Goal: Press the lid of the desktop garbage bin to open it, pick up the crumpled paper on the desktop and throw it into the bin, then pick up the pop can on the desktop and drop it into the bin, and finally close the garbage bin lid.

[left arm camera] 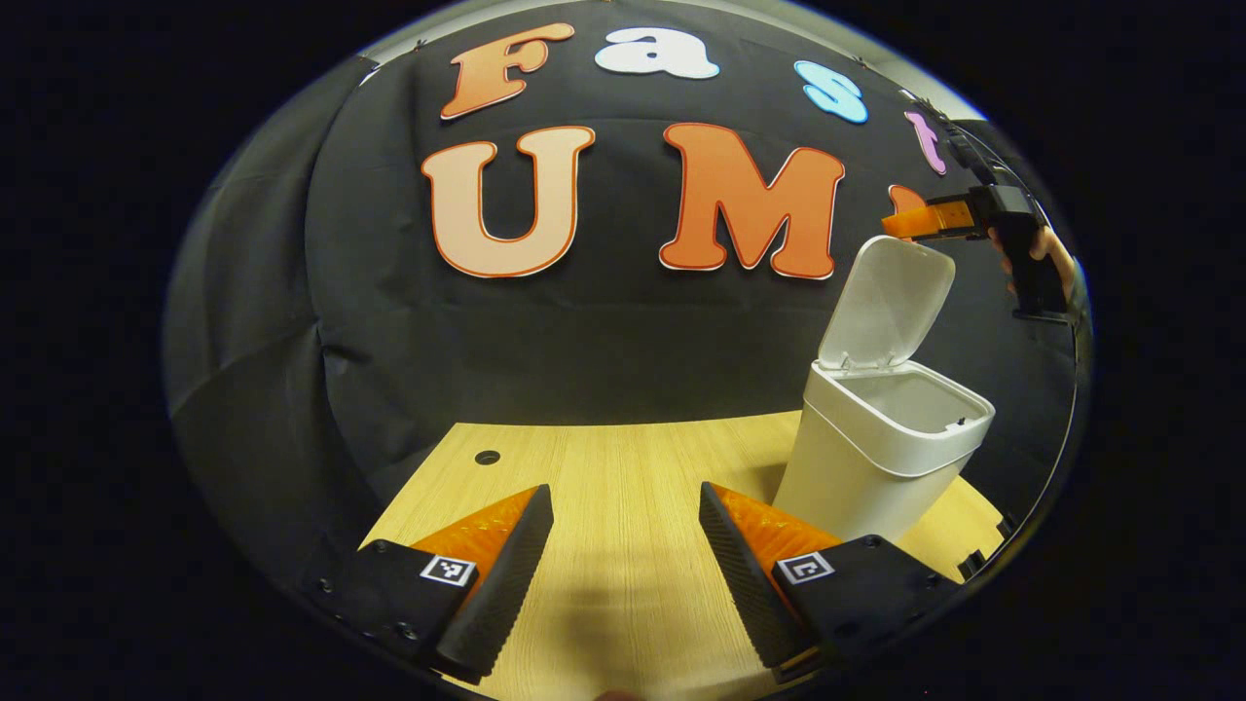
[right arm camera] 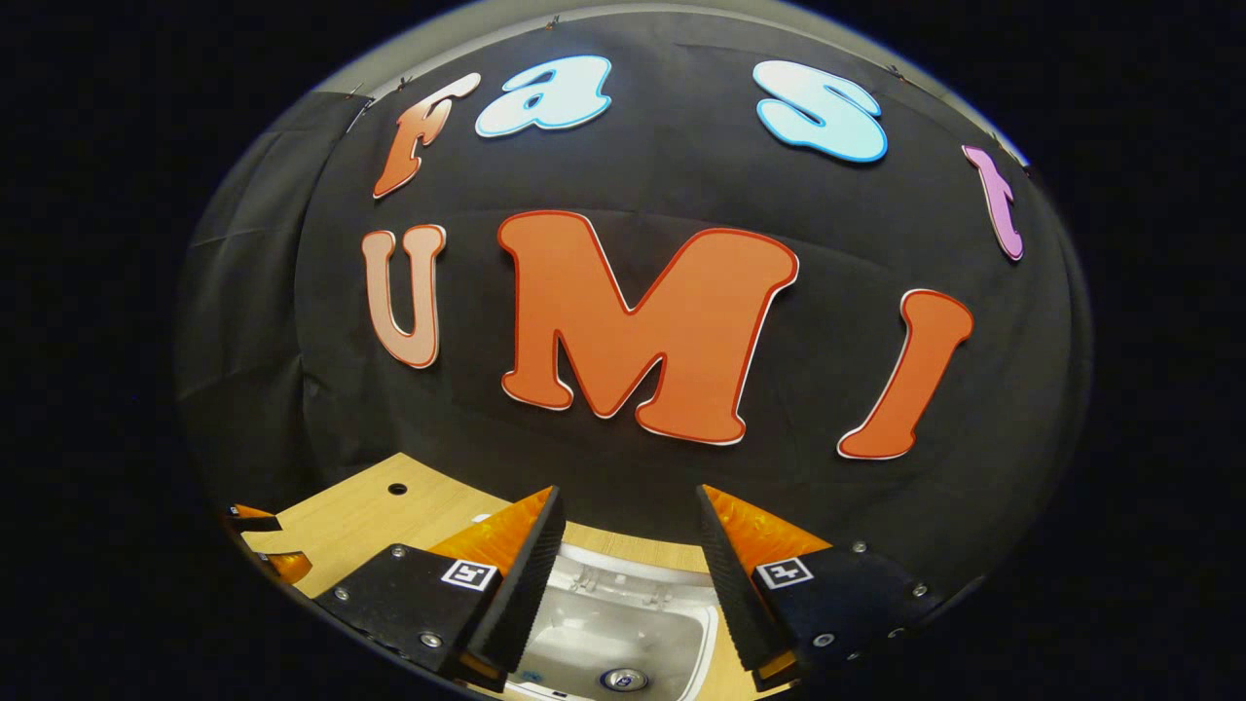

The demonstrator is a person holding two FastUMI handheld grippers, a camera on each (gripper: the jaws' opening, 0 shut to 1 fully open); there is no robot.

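Note:
The white garbage bin (left arm camera: 881,458) stands on the wooden desk (left arm camera: 623,467) at the right, its lid (left arm camera: 891,302) tipped up and open. My left gripper (left arm camera: 623,497) is open low over the desk, left of the bin, with nothing between its fingers. Above the lid hangs my right gripper (left arm camera: 891,226), held by a hand (left arm camera: 1046,248). In the right gripper view, the right gripper (right arm camera: 628,497) is open and empty over the bin's mouth (right arm camera: 633,570). The pop can (right arm camera: 623,679) lies inside the bin, its top showing.
A small round hole (left arm camera: 487,457) sits in the desk near its far left corner. The black cloth wall stands close behind the desk and bin. The left gripper (right arm camera: 263,545) shows at the far left edge of the right gripper view.

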